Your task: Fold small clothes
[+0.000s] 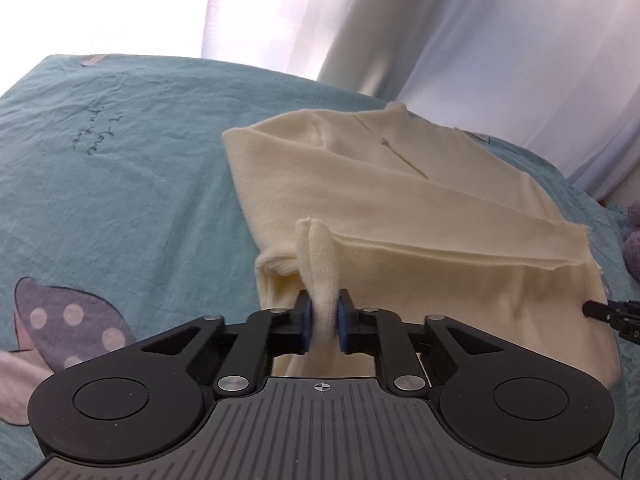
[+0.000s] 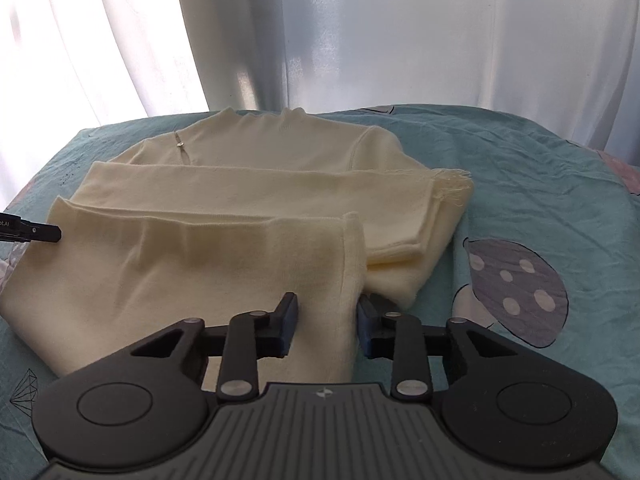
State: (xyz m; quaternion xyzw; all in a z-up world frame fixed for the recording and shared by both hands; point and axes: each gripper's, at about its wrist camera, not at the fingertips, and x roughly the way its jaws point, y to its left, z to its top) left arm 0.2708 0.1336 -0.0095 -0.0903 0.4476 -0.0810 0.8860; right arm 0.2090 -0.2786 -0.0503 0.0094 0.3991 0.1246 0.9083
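Observation:
A cream knit sweater [image 1: 400, 216] lies on the teal bed sheet [image 1: 120, 200], its sleeves folded across the body. My left gripper [image 1: 323, 322] is shut on a pinched ridge of the sweater's hem at its left corner. In the right wrist view the sweater [image 2: 240, 200] spreads ahead, collar at the far side. My right gripper [image 2: 327, 322] is open, its jaws either side of the hem's right edge, fabric between them. The left gripper's tip shows in the right wrist view [image 2: 44, 233]; the right gripper's tip shows in the left wrist view [image 1: 600, 312].
White curtains [image 2: 360, 40] hang behind the bed. The sheet has a purple spotted mushroom print [image 2: 516, 280] to the right of the sweater. A purple soft object [image 1: 634, 240] lies at the right edge.

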